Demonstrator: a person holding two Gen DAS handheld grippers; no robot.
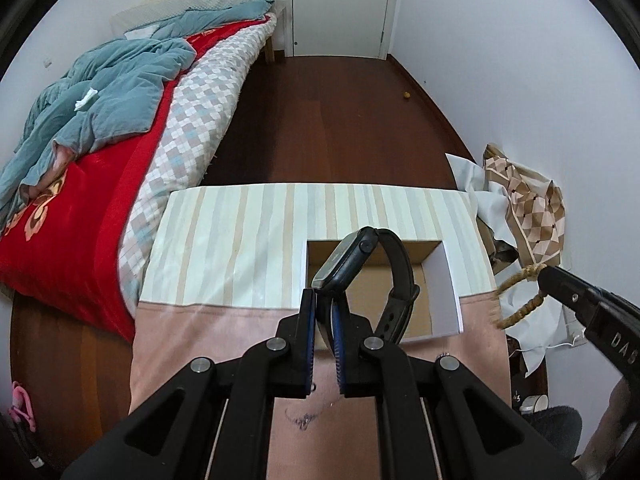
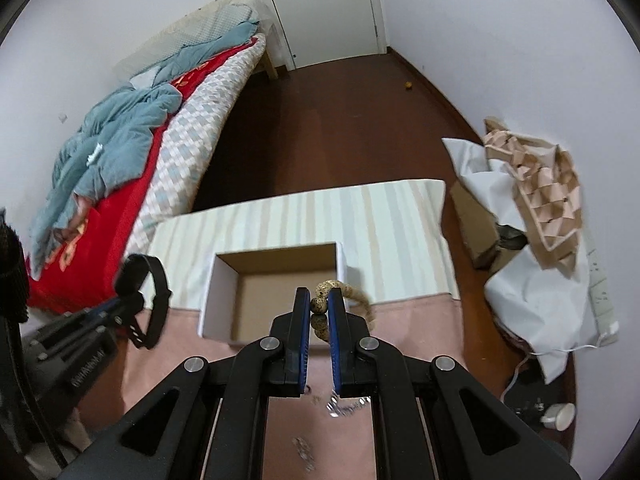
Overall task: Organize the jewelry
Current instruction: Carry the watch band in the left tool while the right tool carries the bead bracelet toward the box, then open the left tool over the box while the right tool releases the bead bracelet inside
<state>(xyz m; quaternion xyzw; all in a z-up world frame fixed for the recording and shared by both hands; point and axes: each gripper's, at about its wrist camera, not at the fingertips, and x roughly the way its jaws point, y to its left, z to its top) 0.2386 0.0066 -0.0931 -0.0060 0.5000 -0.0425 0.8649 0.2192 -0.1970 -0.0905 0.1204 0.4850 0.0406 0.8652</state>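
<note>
Your left claw (image 1: pixel 323 300) is closed to a narrow gap on the strap of a black smartwatch with a dark rubber band (image 1: pixel 360 276); the watch is held in the air above the open white cardboard box with a brown interior (image 1: pixel 450 280), its case uppermost and the band looping down to the right. Your right claw (image 2: pixel 319 302) is pinched on a string of speckled tan wooden beads (image 2: pixel 322 300); the beads bulge between the blue pads (image 2: pixel 305 320) and the rest of the loop curves away to the right, over the near right corner of the box. The box sits on the bench (image 1: pixel 224 240), covered in a striped pale cloth at the far half and a pink cloth at the near half; the box appears empty. Judgement: the step in hand is delivery of both pieces to the box; neither is yet released. The next move calls for lowering each piece inside the walls before you open, watch first; the band may catch on the rim.
</note>
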